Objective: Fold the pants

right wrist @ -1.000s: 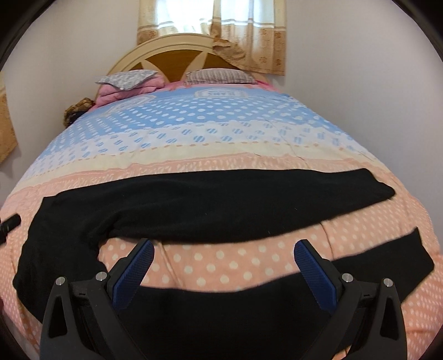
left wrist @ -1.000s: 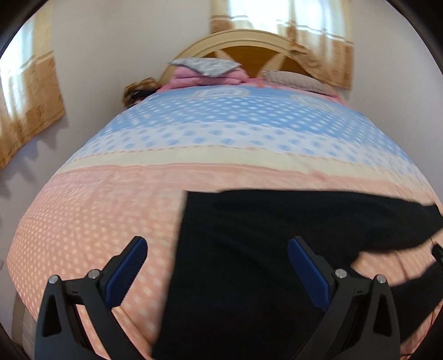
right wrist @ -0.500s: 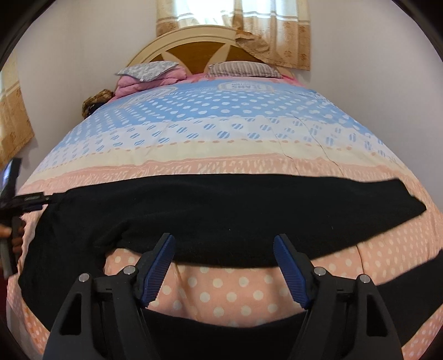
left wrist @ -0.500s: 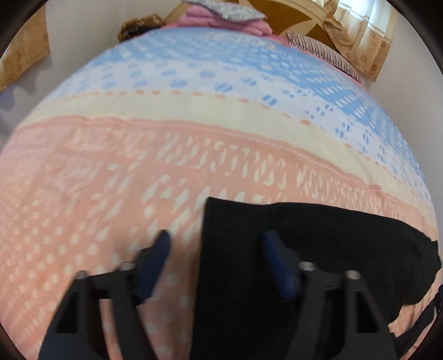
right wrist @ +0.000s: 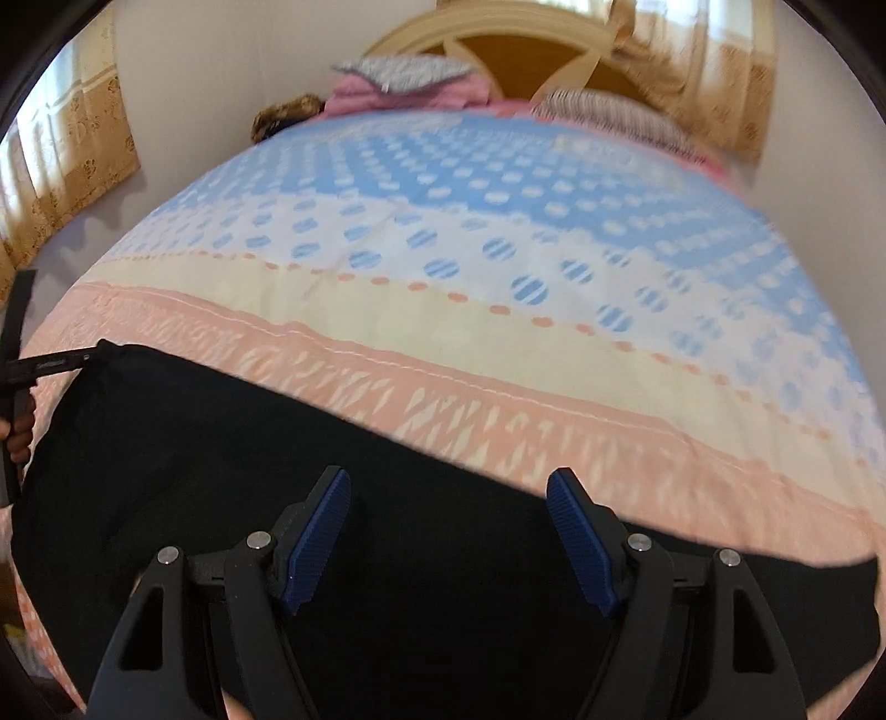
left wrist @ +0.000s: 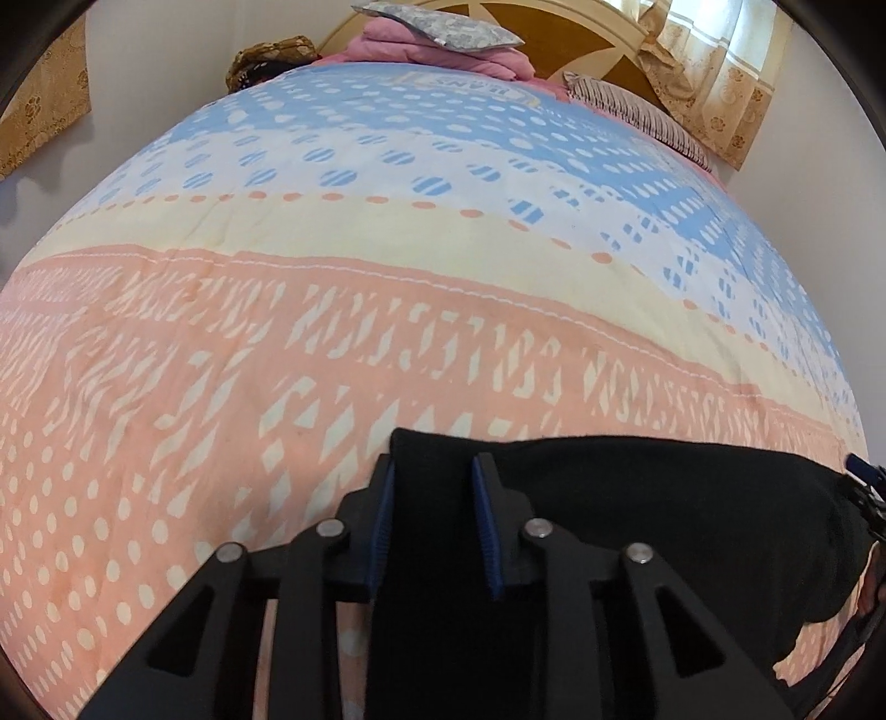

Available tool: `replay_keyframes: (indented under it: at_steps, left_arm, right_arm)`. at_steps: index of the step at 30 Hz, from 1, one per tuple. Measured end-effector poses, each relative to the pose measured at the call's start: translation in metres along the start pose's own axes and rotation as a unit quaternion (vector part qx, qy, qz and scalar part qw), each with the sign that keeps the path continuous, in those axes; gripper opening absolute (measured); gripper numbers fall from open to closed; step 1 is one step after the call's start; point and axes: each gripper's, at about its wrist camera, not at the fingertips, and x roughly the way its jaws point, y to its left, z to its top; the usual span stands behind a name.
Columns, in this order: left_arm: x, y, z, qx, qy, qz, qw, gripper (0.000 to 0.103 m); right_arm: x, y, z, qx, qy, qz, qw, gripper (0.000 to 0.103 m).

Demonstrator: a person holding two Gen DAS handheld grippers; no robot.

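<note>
Black pants (left wrist: 637, 531) lie across the near end of a bed, over a peach, cream and blue dotted quilt (left wrist: 387, 266). My left gripper (left wrist: 432, 471) is shut on the waist corner of the pants, the cloth pinched between its blue pads. In the right wrist view the pants (right wrist: 221, 443) fill the lower frame. My right gripper (right wrist: 448, 487) is open, low over the black cloth, with nothing between its fingers. The left gripper also shows in the right wrist view (right wrist: 66, 360), holding the pants' far left corner.
Pillows and a pink folded blanket (left wrist: 437, 44) lie at the wooden headboard (left wrist: 598, 50). A striped pillow (right wrist: 609, 116) is at the far right. Curtains (right wrist: 66, 160) hang on the left wall. The quilt beyond the pants is flat.
My left gripper dropped to the pants' corner and closed on it. My right gripper moved forward and down over the pants and narrowed somewhat, still open.
</note>
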Motion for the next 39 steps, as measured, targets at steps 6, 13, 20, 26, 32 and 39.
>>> replay_keyframes:
  at_steps: [6,13,20,26,32,39]
  left_arm:
    - [0.007,-0.007,0.006,0.016,-0.006,0.005,0.9998,0.047]
    - [-0.001,-0.012,0.007,0.022,-0.024,-0.024,0.9992,0.017]
    - [-0.062,-0.006,0.005,0.013,-0.086,-0.066,0.994,0.017]
    - [-0.131,0.012,-0.034,0.04,-0.15,-0.093,0.9834,0.017]
    - [-0.166,0.039,-0.101,0.063,-0.175,-0.103,0.9771,0.017]
    - [-0.145,0.061,-0.175,0.086,-0.166,-0.05,0.9811,0.033]
  right_arm:
    - [0.033,-0.011,-0.003,-0.027,0.046,0.053,0.997,0.047]
    - [0.012,0.0,-0.006,-0.016,0.048,0.066,0.997,0.005]
    - [-0.074,0.016,-0.01,-0.002,-0.043,0.052,0.998,0.005]
    - [-0.162,0.04,-0.054,-0.011,-0.111,0.06,0.992,0.005]
    - [-0.206,0.063,-0.132,-0.019,-0.129,0.063,0.989,0.005]
    - [-0.191,0.087,-0.226,-0.018,-0.087,0.047,0.995,0.005]
